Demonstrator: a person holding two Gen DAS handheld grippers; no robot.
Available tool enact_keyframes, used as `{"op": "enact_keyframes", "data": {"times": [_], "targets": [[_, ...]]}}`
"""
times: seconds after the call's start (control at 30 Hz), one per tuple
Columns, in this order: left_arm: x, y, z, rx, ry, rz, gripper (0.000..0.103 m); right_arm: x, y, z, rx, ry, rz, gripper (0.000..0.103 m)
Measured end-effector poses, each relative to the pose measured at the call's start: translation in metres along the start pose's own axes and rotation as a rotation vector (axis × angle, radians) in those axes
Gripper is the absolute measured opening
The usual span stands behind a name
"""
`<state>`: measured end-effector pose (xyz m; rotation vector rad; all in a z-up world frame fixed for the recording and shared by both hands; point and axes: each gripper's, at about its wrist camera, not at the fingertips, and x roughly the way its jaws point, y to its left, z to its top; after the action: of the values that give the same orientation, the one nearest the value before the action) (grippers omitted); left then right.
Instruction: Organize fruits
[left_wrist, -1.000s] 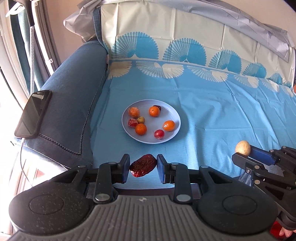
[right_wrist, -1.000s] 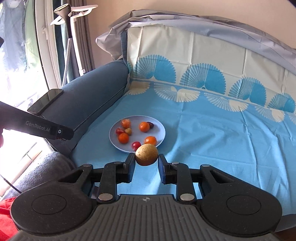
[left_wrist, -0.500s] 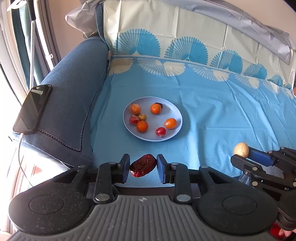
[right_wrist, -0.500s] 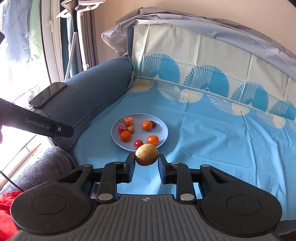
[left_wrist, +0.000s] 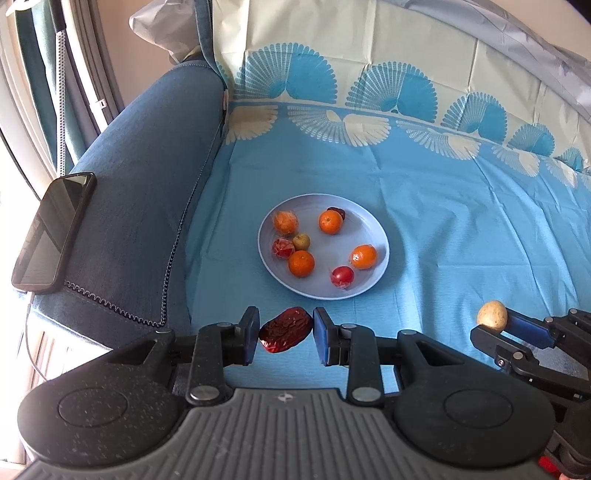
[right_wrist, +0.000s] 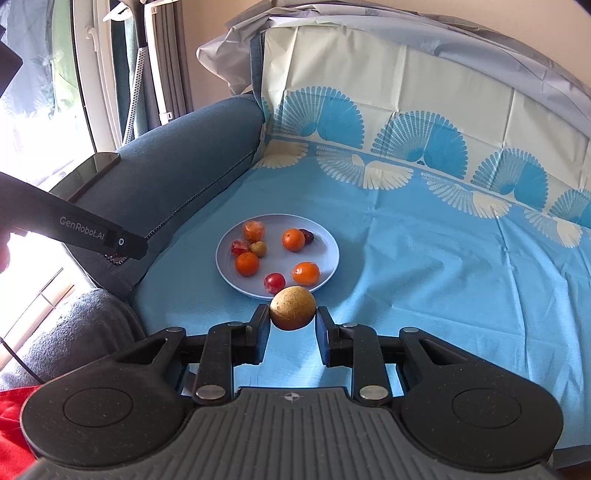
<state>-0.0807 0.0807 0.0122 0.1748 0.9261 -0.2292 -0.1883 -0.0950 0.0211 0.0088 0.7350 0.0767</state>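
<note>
Wrinkled red date (left_wrist: 284, 329), glossy plate (left_wrist: 376, 236)

We see open blue cloth (left_wrist: 461, 229) on every side of the plate (left_wrist: 373, 225) except its left, where the sofa arm (left_wrist: 144, 206) rises close by with a phone (left_wrist: 51, 229) lying on top. The backrest (left_wrist: 406, 55) stands well behind. On the plate, fruit crowds the left half and near rim; the bare patches lie at its middle and far right. From the right wrist view, the cloth (right_wrist: 461, 266) right of the plate (right_wrist: 328, 240) lies free, and the left gripper body (right_wrist: 74, 225) reaches in over the sofa arm (right_wrist: 177, 166).
</note>
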Motion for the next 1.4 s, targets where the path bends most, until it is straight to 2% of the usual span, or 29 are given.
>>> {"op": "enact_keyframes", "data": {"times": [0.23,0.37,0.53,0.77,1.0,1.03,1.07,1.1,1.13,1.17,1.2,1.3,1.4], "targets": [[0.04,0.005,0.034,-0.006,0.023,0.01,0.035,0.042,-0.003,0.02,-0.005,0.011,0.007,0.028],[0.071,0.005,0.052,-0.028,0.068,-0.01,0.035,0.068,-0.007,0.031,-0.01,0.019,0.006,0.028],[0.115,-0.002,0.069,0.005,0.089,0.011,0.035,0.111,-0.011,0.043,-0.04,0.036,-0.003,0.028],[0.169,-0.012,0.083,0.043,0.115,0.026,0.034,0.177,-0.013,0.052,-0.083,0.083,-0.003,0.028],[0.206,-0.014,0.09,0.061,0.143,0.026,0.035,0.216,-0.019,0.052,-0.097,0.128,0.008,0.028],[0.21,-0.015,0.091,0.069,0.144,0.023,0.04,0.221,-0.019,0.052,-0.101,0.138,0.019,0.029],[0.212,-0.016,0.092,0.077,0.153,0.024,0.072,0.225,-0.019,0.053,-0.105,0.146,0.027,0.031],[0.212,-0.015,0.093,0.08,0.158,0.035,0.091,0.227,-0.02,0.054,-0.104,0.148,0.022,0.047],[0.207,-0.014,0.094,0.074,0.14,0.055,0.101,0.228,-0.021,0.057,-0.102,0.144,0.016,0.059],[0.199,-0.013,0.093,0.072,0.112,0.061,0.103,0.226,-0.021,0.059,-0.104,0.136,0.019,0.08],[0.192,-0.011,0.091,0.078,0.106,0.056,0.103,0.222,-0.021,0.06,-0.108,0.123,0.018,0.087],[0.168,-0.007,0.081,0.066,0.141,0.067,0.103,0.201,-0.021,0.059,-0.109,0.102,-0.011,0.095],[0.142,-0.005,0.064,0.055,0.154,0.074,0.103,0.172,-0.021,0.053,-0.076,0.1,-0.023,0.098]]}}
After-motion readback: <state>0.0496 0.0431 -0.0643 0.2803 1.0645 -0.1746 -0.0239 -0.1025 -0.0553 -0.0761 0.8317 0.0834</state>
